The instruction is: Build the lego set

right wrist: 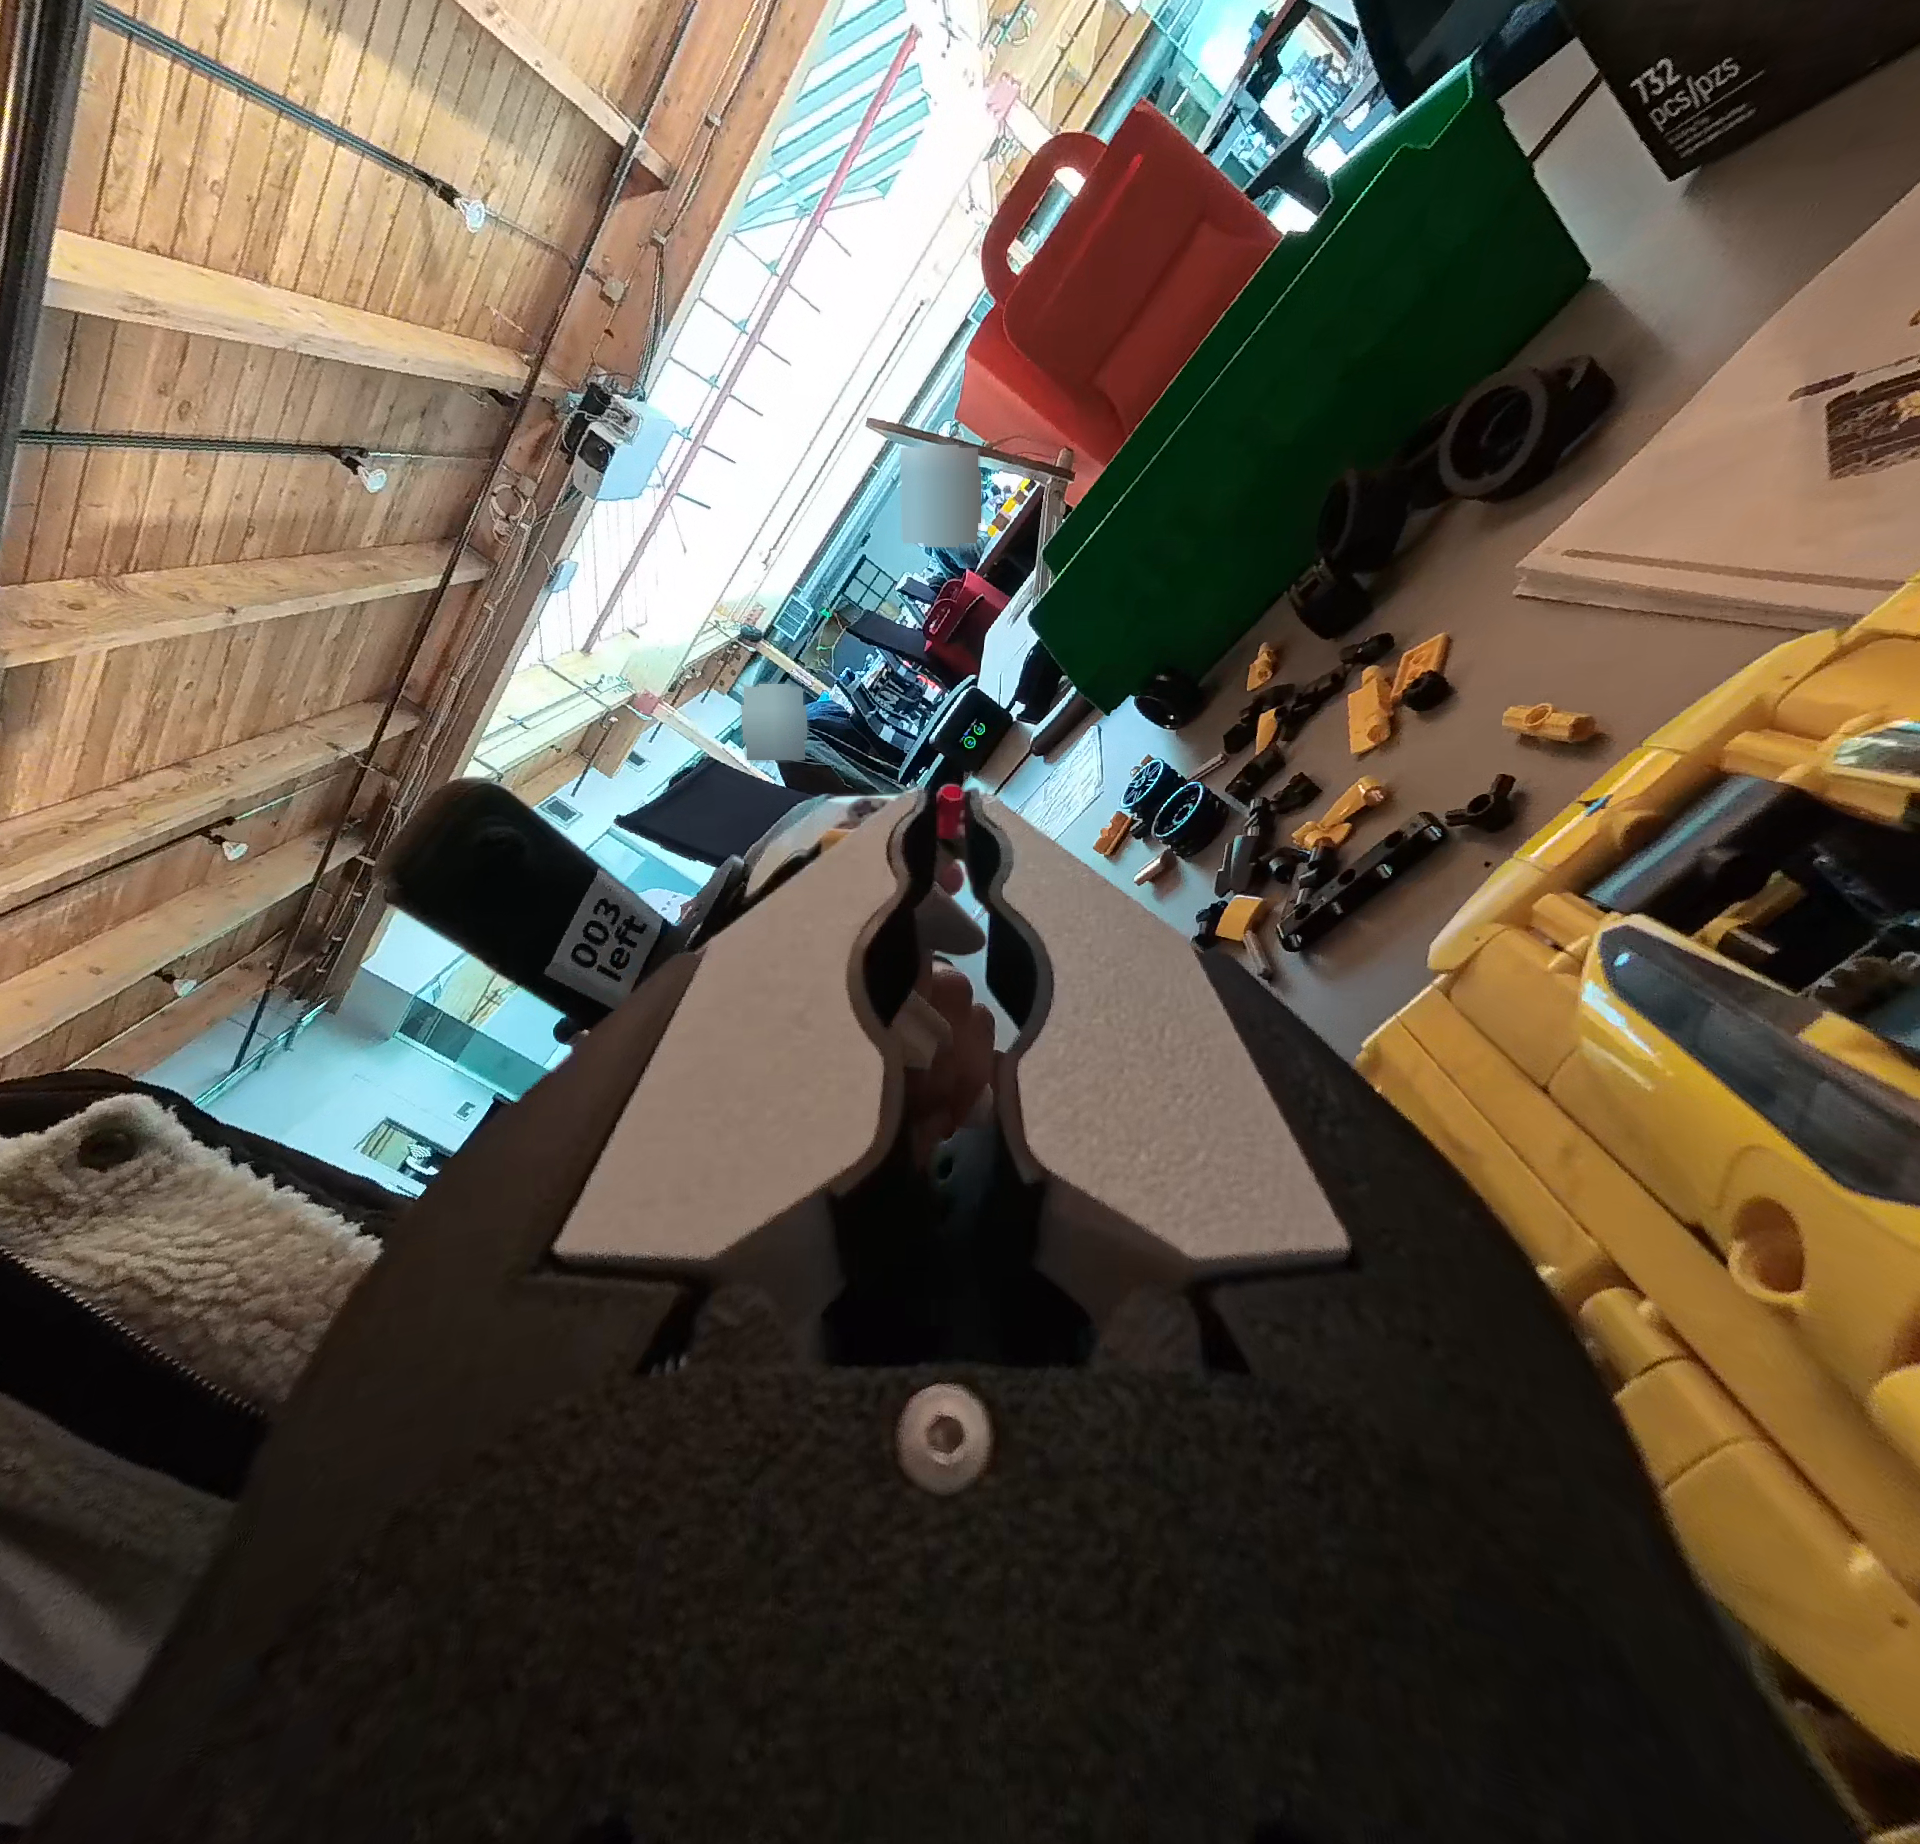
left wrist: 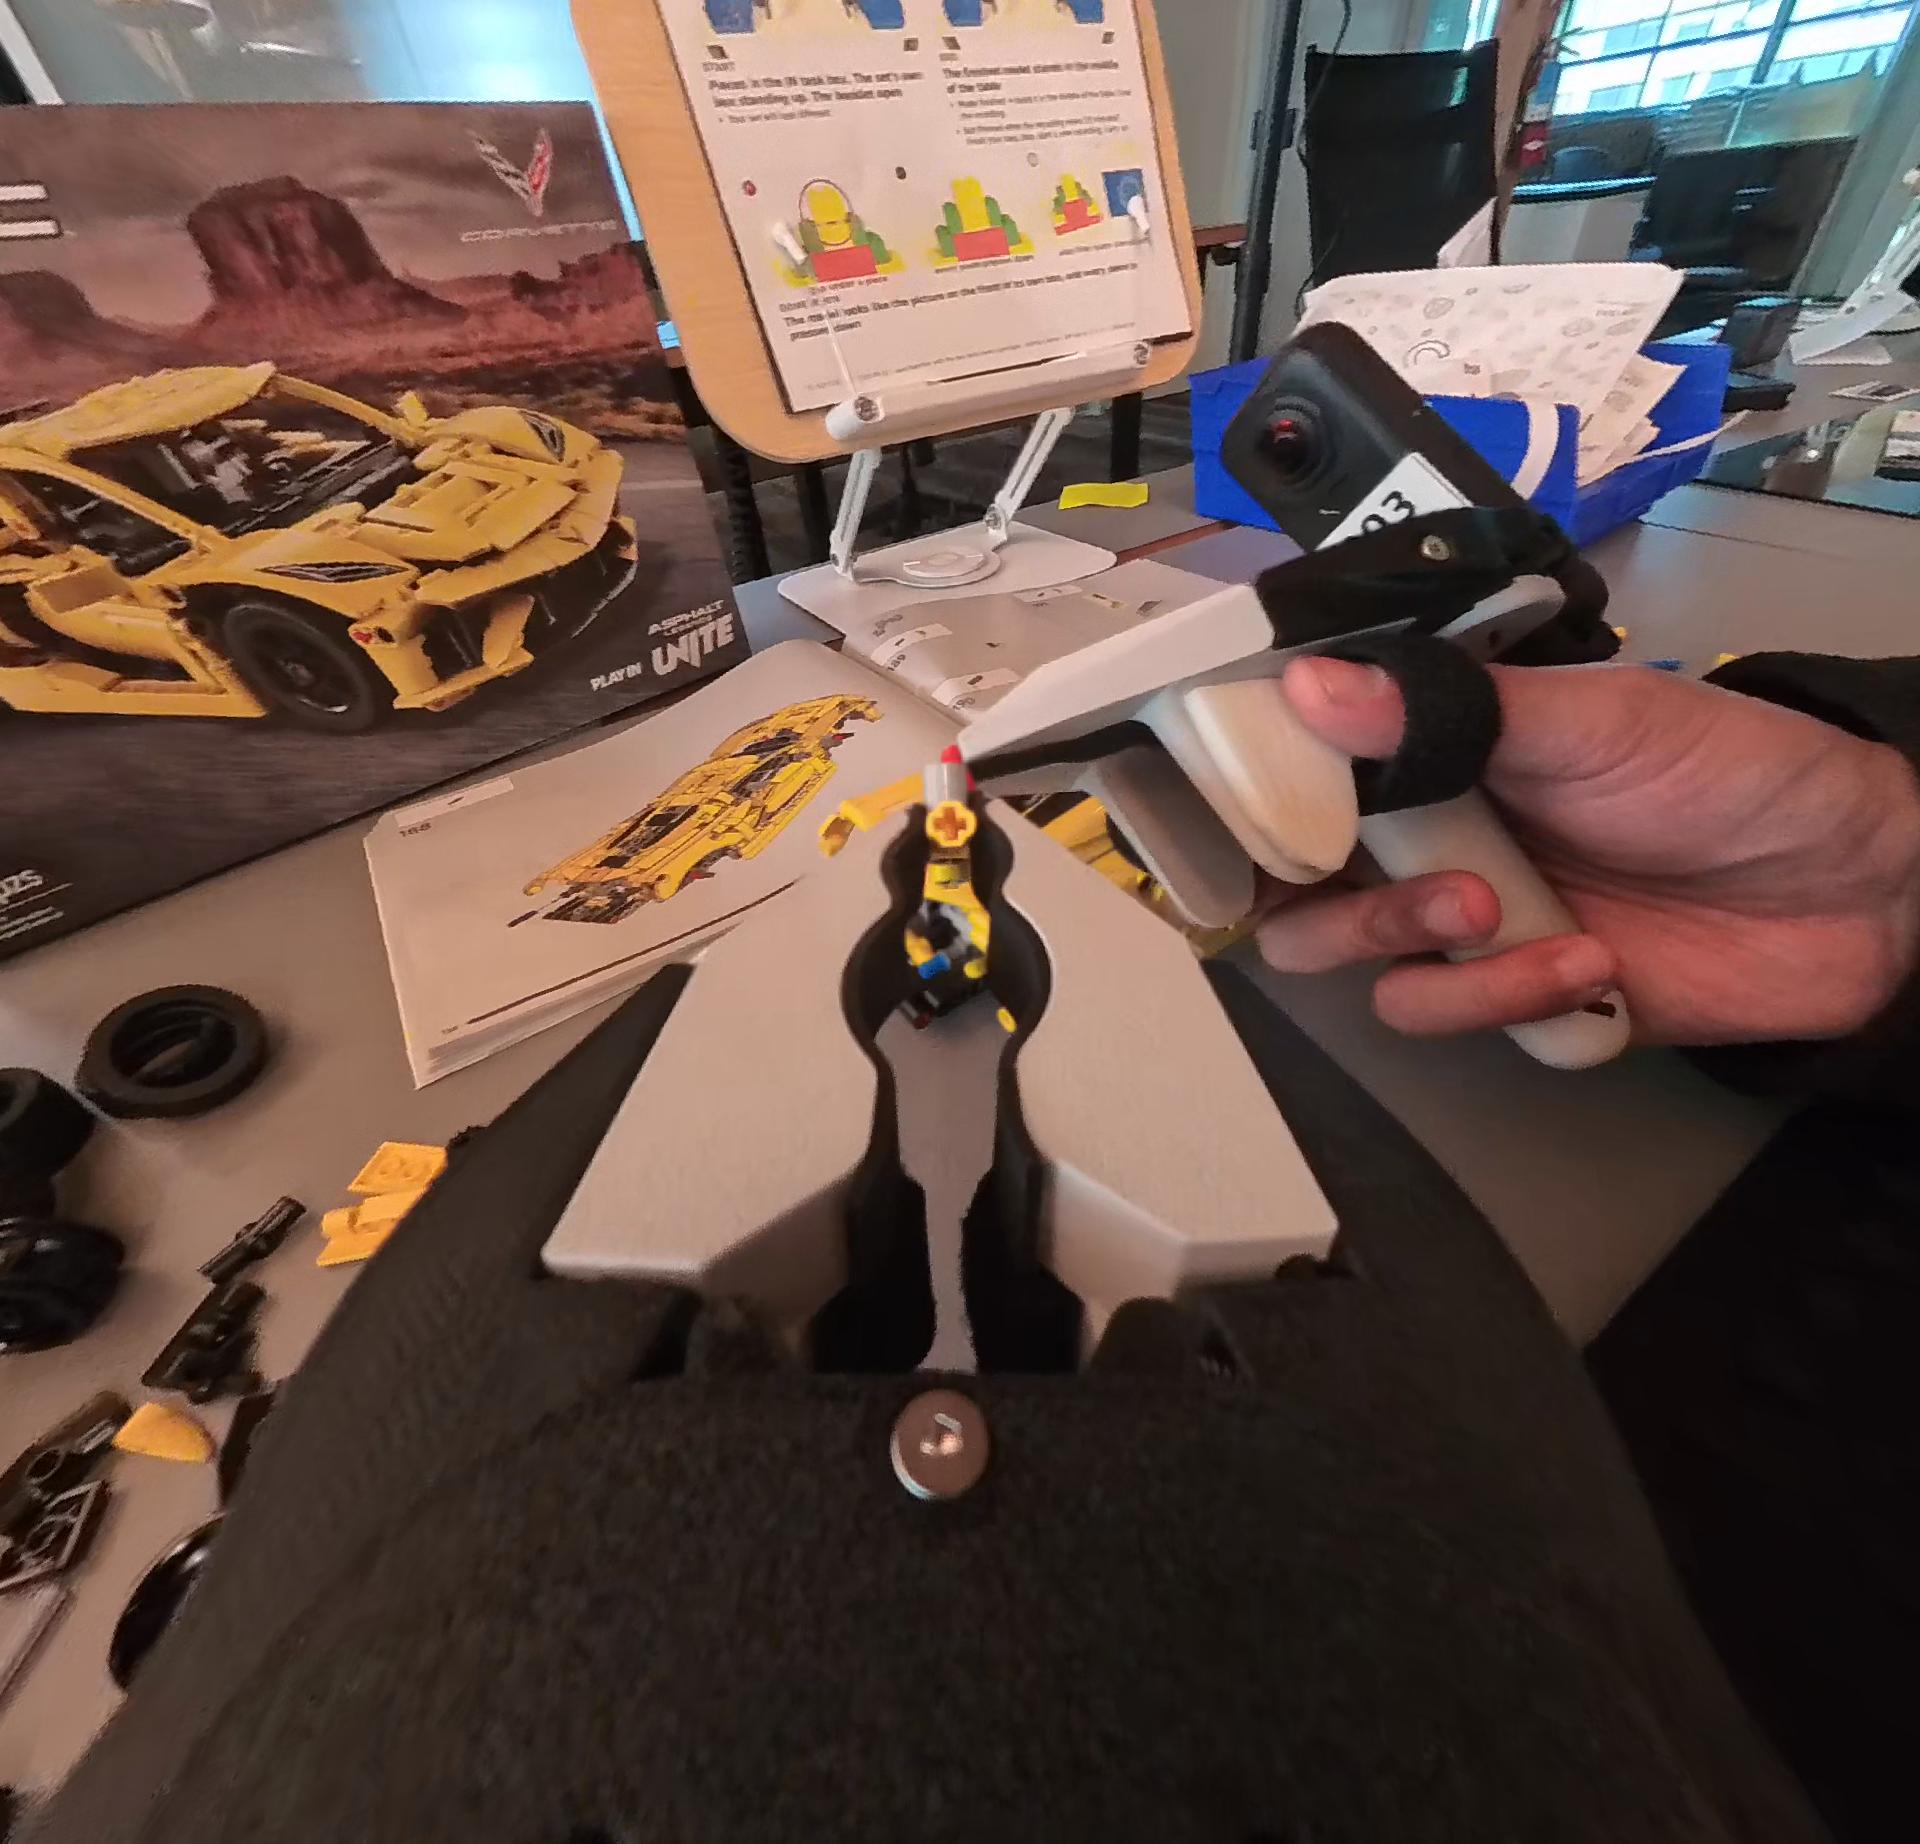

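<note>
Left gripper (left wrist: 951, 838), pinching a small yellow sub-assembly (left wrist: 948, 895) upright with its grey connector (left wrist: 943, 782) topmost, meets the right gripper (left wrist: 966, 760), which arrives from 3 o'clock clamped on a red pin (right wrist: 949, 815) aligned for that connector, both above the worktop (left wrist: 312, 921).

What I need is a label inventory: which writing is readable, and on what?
I won't quote writing; its bearers:
Dark cardboard car-picture box: printed words.
White sheet on wooden stand: blurred print.
Open grey booklet: small number.
Black camera's white sticker: label.
</note>
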Demonstrator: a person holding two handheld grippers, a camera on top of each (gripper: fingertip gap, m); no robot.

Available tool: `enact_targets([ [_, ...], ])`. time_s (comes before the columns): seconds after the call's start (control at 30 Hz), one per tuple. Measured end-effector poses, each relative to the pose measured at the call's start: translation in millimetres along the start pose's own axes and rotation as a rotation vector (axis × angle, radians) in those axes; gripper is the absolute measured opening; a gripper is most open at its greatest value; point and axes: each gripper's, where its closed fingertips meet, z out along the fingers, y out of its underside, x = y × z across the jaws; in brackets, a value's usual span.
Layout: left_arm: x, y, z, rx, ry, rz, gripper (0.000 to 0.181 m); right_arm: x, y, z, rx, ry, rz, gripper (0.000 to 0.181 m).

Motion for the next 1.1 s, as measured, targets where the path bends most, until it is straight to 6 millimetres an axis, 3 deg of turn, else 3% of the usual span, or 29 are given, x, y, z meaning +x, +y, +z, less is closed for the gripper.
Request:
enact_targets([
  [0.23,-4,2,0,-0.007,-0.013,-0.014,0.007,-3,0,-2,-0.017,0.0,-0.057,0.004],
  [0.43,-11,3,-1,-0.006,-0.032,-0.034,0.007,-4,20,5,-0.129,0.009,-0.106,0.004],
  [0.67,-8,-1,-2,0.017,-0.021,-0.014,0.007,-12,25,5,-0.134,-0.091,0.035,0.004],
  [0.9,-6,-1,-2,0.02,0.002,-0.025,0.007,-13,25,4,-0.141,-0.127,0.11,0.004],
  [1.0,-9,0,-2,0.012,-0.016,-0.026,0.007,-12,24,5,-0.143,-0.103,0.06,0.004],
  [1.1,-9,4,-2,-0.008,-0.007,-0.031,0.007,-14,6,0,-0.054,-0.082,-0.034,0.003],
])
